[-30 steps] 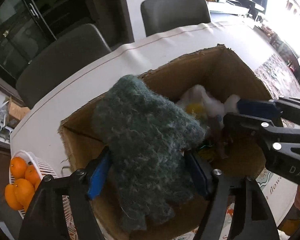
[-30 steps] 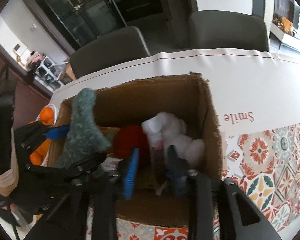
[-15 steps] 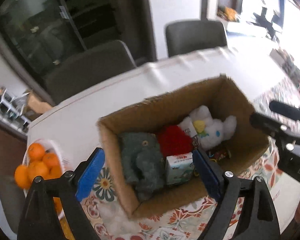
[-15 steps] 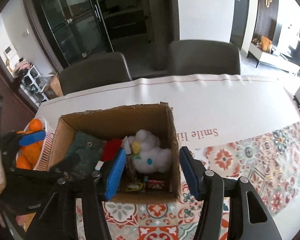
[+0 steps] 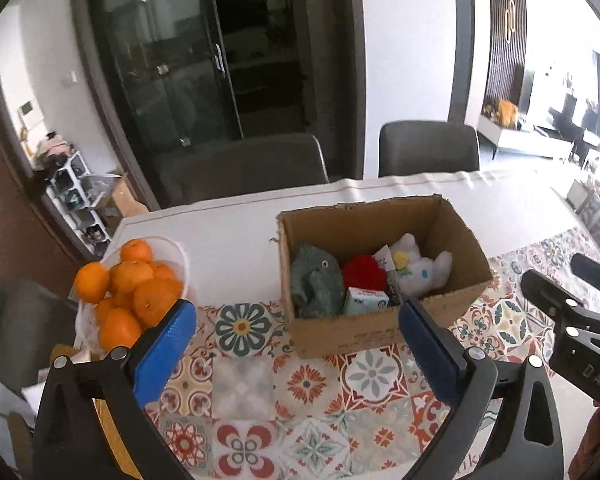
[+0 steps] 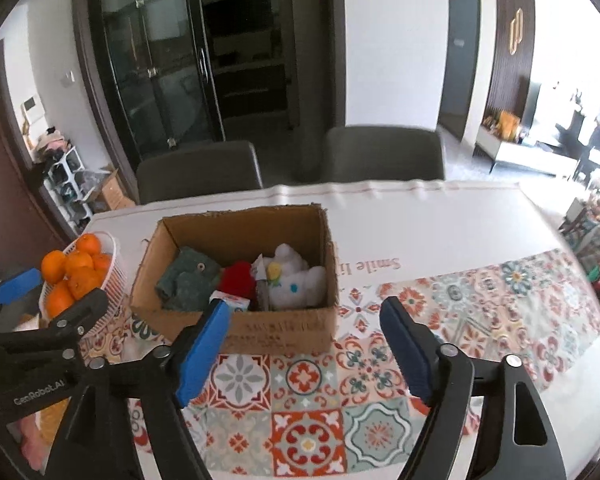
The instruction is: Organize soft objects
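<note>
Dining room, two grey upholstered chairs [image 6: 382, 154] at the far edge of the table [image 6: 440, 220], dark glass-door cabinet [image 6: 172, 60] behind them. White cloth on the far half of the table, a patterned tile-print mat [image 6: 480, 312] on the near half.

Open brown cardboard box [image 5: 340, 334] stood on the mat, long axis running left to right across my view, mouth up. Inside, from left: a green fuzzy soft toy [image 5: 314, 284] slumped against the left wall; a red plush lump [image 5: 364, 272] just beside it; a white plush animal with a yellow patch [image 5: 418, 270] toward the right end, lying tilted, head toward the far wall. A small pale-blue carton [image 5: 366, 300] sat by the near wall, in front of the red plush. Its print was too small to read.

White slatted basket [image 5: 180, 256] of oranges [image 5: 136, 292] sat left of the box, apart from it.

My left gripper [image 5: 296, 354] hung above the mat short of the box, blue pads [image 5: 164, 354] spread wide, holding nothing. My right gripper [image 6: 304, 354] likewise: jaws wide apart, empty, touching nothing.

Writing: "Smile" printed on the white cloth [image 6: 376, 266], upside down from my side, the rest hidden by the box. "GenRobot.AI" on the left gripper's body as seen from the right wrist view; "DAS" on the right one from the left wrist view.
</note>
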`<state>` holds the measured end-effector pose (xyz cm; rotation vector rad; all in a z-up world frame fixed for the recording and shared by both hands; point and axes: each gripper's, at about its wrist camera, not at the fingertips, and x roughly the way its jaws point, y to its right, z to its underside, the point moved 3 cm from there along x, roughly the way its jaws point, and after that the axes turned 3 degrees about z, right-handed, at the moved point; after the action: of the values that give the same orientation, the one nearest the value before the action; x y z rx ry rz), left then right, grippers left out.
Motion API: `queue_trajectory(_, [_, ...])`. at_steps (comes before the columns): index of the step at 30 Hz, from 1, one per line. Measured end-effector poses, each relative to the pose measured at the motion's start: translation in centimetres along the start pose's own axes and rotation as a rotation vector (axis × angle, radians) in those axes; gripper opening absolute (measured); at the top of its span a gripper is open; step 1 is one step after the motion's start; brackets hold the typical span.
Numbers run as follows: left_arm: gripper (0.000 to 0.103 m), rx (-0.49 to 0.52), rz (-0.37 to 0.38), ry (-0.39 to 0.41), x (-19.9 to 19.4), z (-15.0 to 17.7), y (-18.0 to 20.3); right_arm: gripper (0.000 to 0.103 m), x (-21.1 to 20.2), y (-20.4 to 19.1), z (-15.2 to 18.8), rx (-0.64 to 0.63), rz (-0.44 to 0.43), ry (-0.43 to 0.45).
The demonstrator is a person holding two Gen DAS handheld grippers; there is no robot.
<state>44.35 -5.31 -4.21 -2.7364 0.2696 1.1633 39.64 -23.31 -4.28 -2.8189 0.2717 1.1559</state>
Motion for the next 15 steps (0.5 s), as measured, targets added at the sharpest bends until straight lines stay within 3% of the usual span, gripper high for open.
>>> queue_trajectory(4, [0.103,-0.015,-0.011,0.052,-3.0,1.8,-0.4,0.086,-3.4,0.1,1.8,0.0,0.035,0.05])
queue_trajectory(15, [0.103,-0.011,0.006,0.146,-10.7,6.1,-0.1,0.086,-9.7,0.3,6.2,-0.001,0.0,0.101])
